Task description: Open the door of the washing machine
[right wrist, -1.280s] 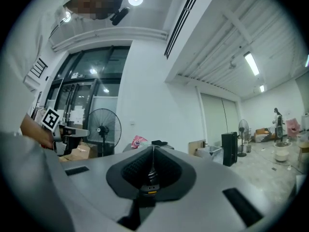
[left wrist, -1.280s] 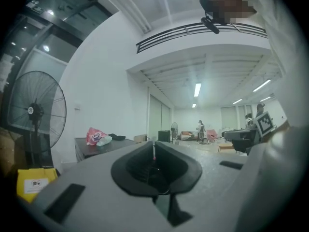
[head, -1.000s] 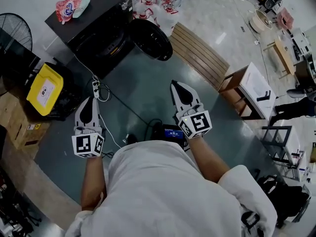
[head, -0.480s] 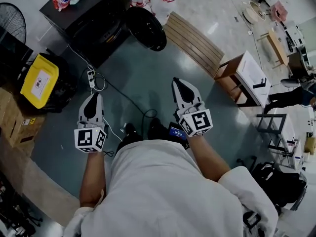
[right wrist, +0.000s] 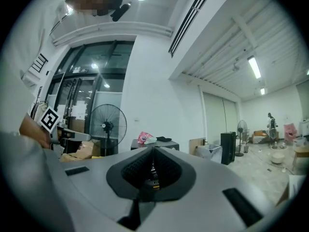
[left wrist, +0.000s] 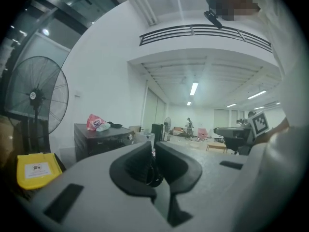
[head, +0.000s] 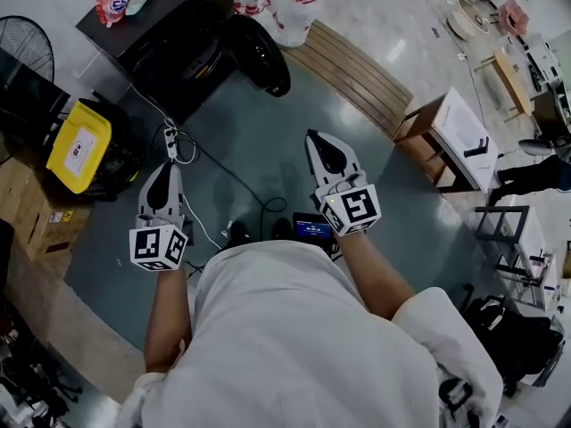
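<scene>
At the tongs first: the left tongs (head: 166,172) have their jaws pressed together with nothing between the pads, and the right tongs (head: 316,141) are likewise closed and empty. Both are held out level in front of me over the grey-green floor, well apart from each other and touching nothing.

Beyond them, well away at the far side of the floor, stands the black washing machine (head: 165,25) with a pink packet (head: 116,0) lying on its top. Its round dark door (head: 260,53) stands swung out from the front, at the right of the cabinet as I see it from the head view, with the dark mouth of the drum showing beside it. From that I judge the opening is already done, or nearly so; how wide the door stands I cannot tell exactly. If anything is left, it is only swinging it wider.

A white power strip (head: 173,143) lies between the left tongs and the machine.
</scene>
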### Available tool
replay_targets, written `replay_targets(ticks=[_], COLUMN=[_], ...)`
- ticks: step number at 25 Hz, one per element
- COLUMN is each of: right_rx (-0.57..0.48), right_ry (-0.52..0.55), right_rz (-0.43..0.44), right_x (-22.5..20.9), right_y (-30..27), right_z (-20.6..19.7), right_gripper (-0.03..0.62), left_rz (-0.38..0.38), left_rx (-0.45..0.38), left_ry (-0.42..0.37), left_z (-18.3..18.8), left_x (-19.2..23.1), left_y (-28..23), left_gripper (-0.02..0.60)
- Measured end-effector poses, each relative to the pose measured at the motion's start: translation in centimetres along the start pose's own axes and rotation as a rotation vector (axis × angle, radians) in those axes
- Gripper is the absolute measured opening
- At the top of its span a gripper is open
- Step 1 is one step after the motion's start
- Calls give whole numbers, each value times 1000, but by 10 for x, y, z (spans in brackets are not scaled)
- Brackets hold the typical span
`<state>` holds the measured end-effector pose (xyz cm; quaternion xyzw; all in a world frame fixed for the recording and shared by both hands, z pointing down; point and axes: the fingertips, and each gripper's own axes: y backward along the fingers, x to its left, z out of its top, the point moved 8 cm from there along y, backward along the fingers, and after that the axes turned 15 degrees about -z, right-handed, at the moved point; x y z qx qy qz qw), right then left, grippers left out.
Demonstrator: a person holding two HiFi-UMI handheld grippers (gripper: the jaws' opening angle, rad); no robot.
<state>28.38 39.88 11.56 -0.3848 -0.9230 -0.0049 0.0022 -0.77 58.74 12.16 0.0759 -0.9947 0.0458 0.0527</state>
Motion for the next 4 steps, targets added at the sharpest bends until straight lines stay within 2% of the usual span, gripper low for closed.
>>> replay_targets(ticks=[4], right_rx=[-4], right_ry=[-22], right_rz=[7], right_x=[-17], right_y=[13], right_z=[-3], right_gripper=[32], left_rz=[10], left_rx=[1], left_ry=[5], left_z=[-4], left_x=[-19], left_y=[-5], left_gripper=[21])
